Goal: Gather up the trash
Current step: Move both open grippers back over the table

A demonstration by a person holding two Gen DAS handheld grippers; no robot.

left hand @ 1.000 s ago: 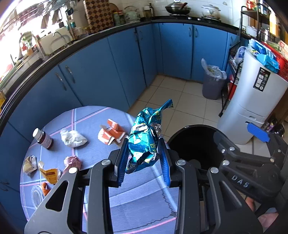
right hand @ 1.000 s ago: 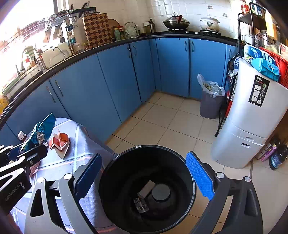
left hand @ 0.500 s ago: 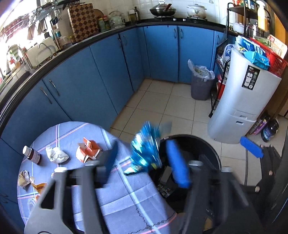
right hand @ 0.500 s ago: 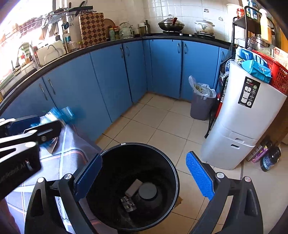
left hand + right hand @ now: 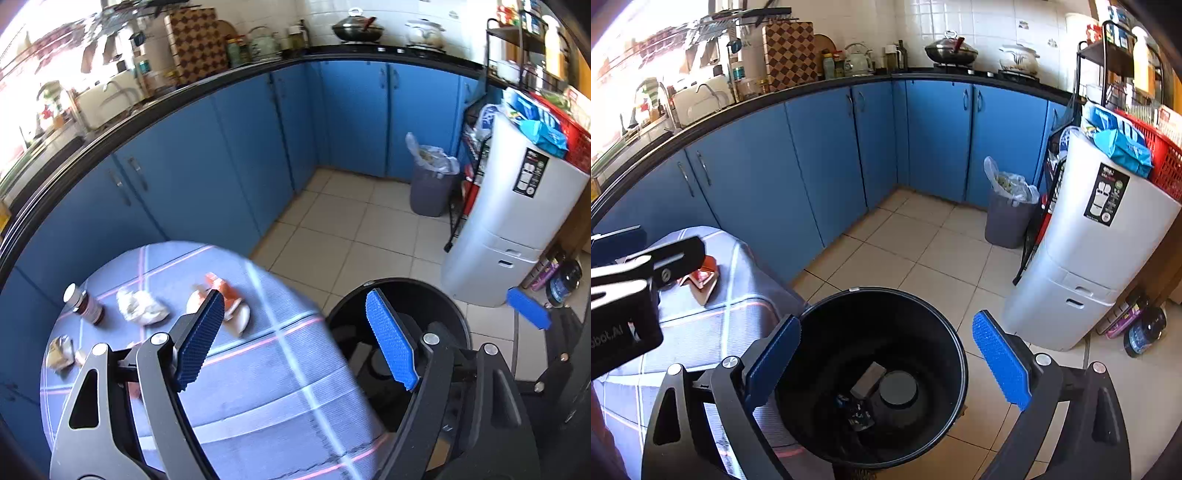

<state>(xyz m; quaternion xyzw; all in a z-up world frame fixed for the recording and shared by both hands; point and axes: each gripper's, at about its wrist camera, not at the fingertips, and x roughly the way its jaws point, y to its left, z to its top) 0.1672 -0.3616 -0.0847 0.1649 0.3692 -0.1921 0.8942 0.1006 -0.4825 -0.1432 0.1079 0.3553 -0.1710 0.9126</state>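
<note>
Left gripper (image 5: 295, 339) tilted down — jaws opening, empty.

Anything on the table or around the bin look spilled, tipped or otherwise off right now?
Nothing spilled. The black bin stands upright beside the table with scraps at its bottom. On the table, the torn orange carton, crumpled tissue and small bottle wait for pickup; the bottle stands upright.

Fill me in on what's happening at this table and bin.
A person with a gripper in each hand is clearing trash from the round table into the black bin. The left gripper is opening with nothing between its jaws. The right gripper hangs open over the bin. An orange carton, crumpled paper and a small bottle remain on the table.
</note>
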